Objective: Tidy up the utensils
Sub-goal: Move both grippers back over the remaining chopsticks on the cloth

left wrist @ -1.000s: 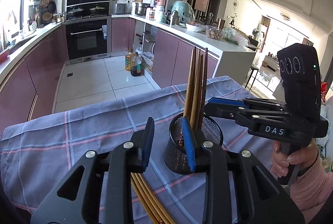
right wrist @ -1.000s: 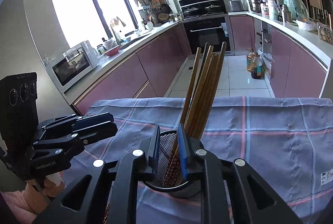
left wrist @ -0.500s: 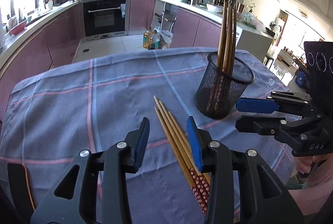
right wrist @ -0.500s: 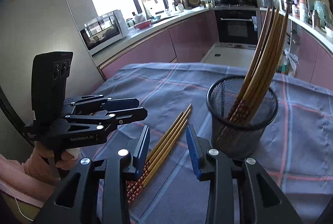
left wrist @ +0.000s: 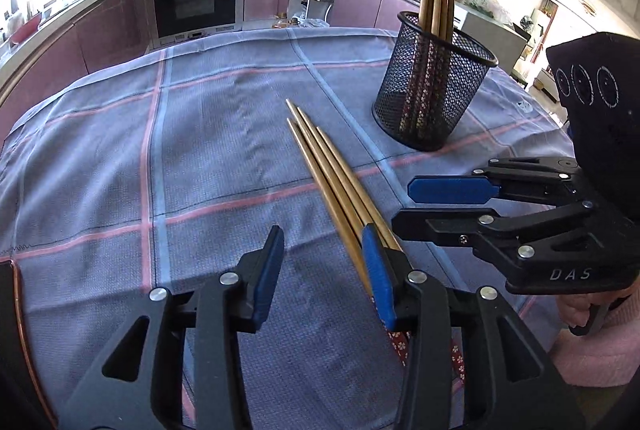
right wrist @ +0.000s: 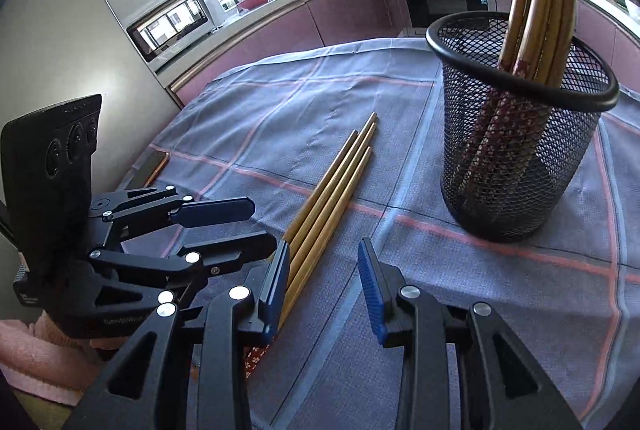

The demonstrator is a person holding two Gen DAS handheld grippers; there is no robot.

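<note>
Both tongs have dropped from the mesh holder [left wrist: 434, 86] toward the loose chopsticks [left wrist: 336, 182] lying on the counter's cloth [left wrist: 200, 150]. Left tongs [left wrist: 320, 282] are opening and empty; right tongs [right wrist: 324, 282] stand apart, empty. The holder stands at two o'clock.

Left gripper [left wrist: 320, 270] fingers opening; right gripper [right wrist: 324, 278] fingers apart, empty.

Two close, downward wrist views, both sharing chopsticks [left wrist: 336, 186] and mesh holder [right wrist: 516, 134]
</note>
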